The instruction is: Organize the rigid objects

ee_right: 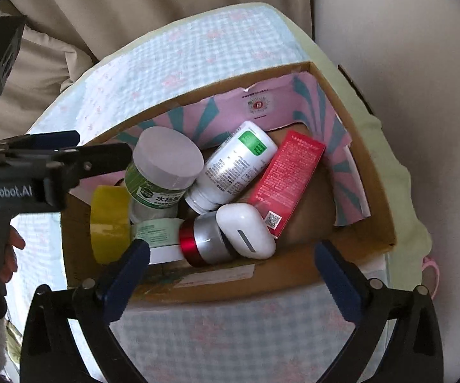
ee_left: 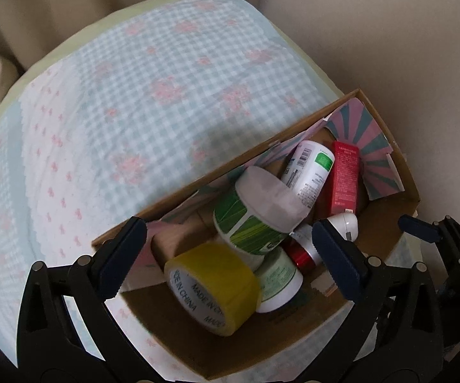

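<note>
An open cardboard box (ee_left: 389,249) (ee_right: 386,210) sits on a checked cloth. In it lie a yellow tape roll (ee_left: 212,287) (ee_right: 108,223), a green-labelled jar with a grey lid (ee_left: 258,210) (ee_right: 163,172), a white bottle (ee_left: 310,172) (ee_right: 233,166), a red carton (ee_left: 343,175) (ee_right: 286,178), a white case (ee_left: 346,225) (ee_right: 246,231), a red-and-silver cylinder (ee_left: 300,252) (ee_right: 203,242) and a pale green tub (ee_left: 279,282) (ee_right: 156,233). My left gripper (ee_left: 226,255) is open and empty above the tape and jar; it also shows in the right wrist view (ee_right: 70,146). My right gripper (ee_right: 233,271) is open and empty over the box's near wall.
The cloth (ee_left: 134,102) (ee_right: 230,328) covers a small rounded table. Beige cushions (ee_left: 54,9) (ee_right: 134,6) lie behind it, and a pale wall (ee_right: 405,48) stands to the right. A pink item (ee_right: 431,271) hangs at the table's right edge.
</note>
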A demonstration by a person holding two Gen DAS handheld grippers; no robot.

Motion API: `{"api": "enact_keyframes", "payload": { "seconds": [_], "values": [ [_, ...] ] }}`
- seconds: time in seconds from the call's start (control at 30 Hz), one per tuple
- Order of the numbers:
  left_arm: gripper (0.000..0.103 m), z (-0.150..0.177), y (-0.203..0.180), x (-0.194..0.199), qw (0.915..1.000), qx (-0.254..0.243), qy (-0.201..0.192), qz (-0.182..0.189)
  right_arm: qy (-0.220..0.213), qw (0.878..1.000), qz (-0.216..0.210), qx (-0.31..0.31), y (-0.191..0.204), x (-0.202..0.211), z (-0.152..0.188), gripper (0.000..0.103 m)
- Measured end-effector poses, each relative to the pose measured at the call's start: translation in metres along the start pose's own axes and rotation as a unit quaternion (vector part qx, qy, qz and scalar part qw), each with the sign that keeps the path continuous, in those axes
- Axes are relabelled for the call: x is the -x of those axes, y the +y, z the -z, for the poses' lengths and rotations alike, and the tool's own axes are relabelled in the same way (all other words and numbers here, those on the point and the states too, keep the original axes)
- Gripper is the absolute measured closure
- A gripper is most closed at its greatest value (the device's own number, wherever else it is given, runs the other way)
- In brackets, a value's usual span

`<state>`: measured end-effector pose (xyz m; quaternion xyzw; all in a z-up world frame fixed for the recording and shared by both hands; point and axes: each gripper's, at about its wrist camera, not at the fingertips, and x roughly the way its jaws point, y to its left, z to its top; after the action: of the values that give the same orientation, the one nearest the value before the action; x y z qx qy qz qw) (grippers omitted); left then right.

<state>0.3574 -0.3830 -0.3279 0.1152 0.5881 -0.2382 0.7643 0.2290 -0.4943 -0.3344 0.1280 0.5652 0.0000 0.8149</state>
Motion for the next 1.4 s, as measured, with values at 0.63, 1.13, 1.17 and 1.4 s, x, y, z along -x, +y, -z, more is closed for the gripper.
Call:
{"api": "enact_keyframes", "payload": {
  "seconds": [0.63,1.13,1.17,1.4],
  "values": [
    [0.0,0.051,0.017,0.12,0.9964,0.034,-0.077,-0.01,-0.044,0.999,0.001,0.019,0.036,0.073,0.007,0.0],
    [0.0,0.202,0.096,0.353,0.9703,0.097,-0.21,-0.07,-0.145,0.985,-0.006,0.088,0.181,0.248,0.038,0.0],
    [0.0,0.211,0.101,0.363,0.9679,0.104,-0.216,-0.074,-0.153,0.984,-0.009,0.094,0.192,0.257,0.041,0.0],
    [0.0,0.28,0.135,0.416,0.9435,0.168,-0.261,-0.117,-0.186,0.974,-0.024,0.123,0.253,0.295,0.067,0.0]
  ]
}}
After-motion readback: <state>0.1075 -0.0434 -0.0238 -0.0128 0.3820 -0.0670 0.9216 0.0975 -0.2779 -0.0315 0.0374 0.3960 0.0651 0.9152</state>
